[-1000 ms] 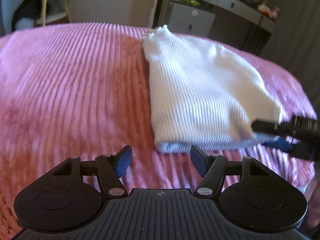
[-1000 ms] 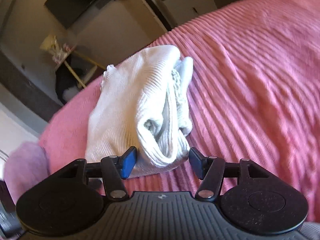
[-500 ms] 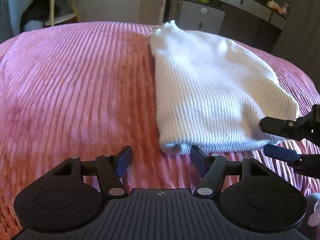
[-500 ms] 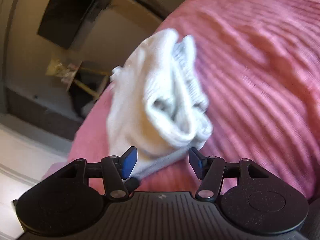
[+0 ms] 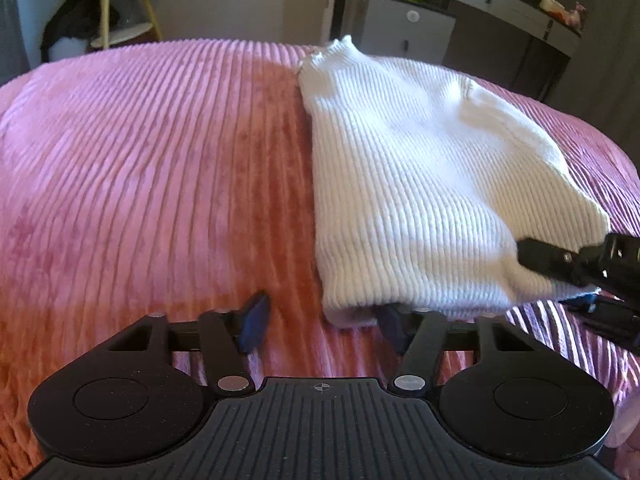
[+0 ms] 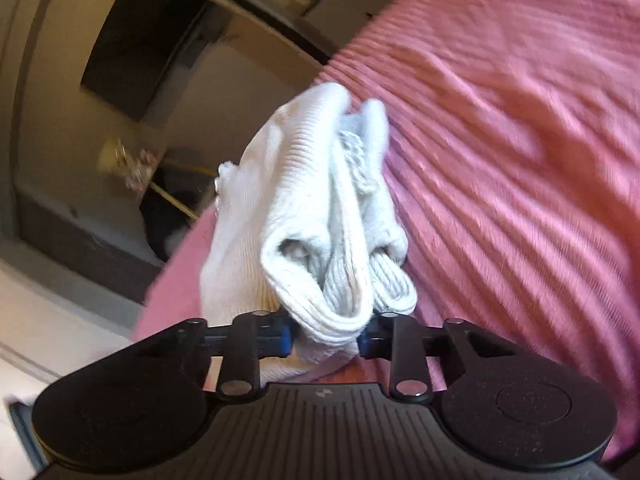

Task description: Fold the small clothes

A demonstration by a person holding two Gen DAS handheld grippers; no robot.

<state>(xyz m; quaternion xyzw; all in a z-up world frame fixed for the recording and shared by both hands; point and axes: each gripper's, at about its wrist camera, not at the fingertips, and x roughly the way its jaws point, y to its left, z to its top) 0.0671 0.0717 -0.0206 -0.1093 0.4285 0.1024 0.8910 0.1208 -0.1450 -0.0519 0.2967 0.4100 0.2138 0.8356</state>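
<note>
A white ribbed knit garment (image 5: 420, 168), folded, lies on a pink ribbed bedspread (image 5: 160, 168). My left gripper (image 5: 322, 324) is at its near left corner with its jaws closing. That corner sits between the blue pads; the right pad (image 5: 390, 322) is tucked at the hem and the left pad stands apart on the bedspread. In the right wrist view my right gripper (image 6: 325, 336) is closing, and both pads press on the bunched fold of the garment (image 6: 312, 208). The right gripper (image 5: 580, 276) also shows at the garment's near right corner in the left wrist view.
Beyond the bed's far edge stand a grey cabinet (image 5: 404, 28) and a dresser with a round mirror (image 5: 520, 0) at the back right. A wooden shelf stand (image 5: 120, 12) is at the back left. A dark screen (image 6: 148, 52) hangs on the wall.
The right jaws have closed onto the garment's folded edge. The left jaws have narrowed, and the left gripper's right pad now reaches the near left corner.
</note>
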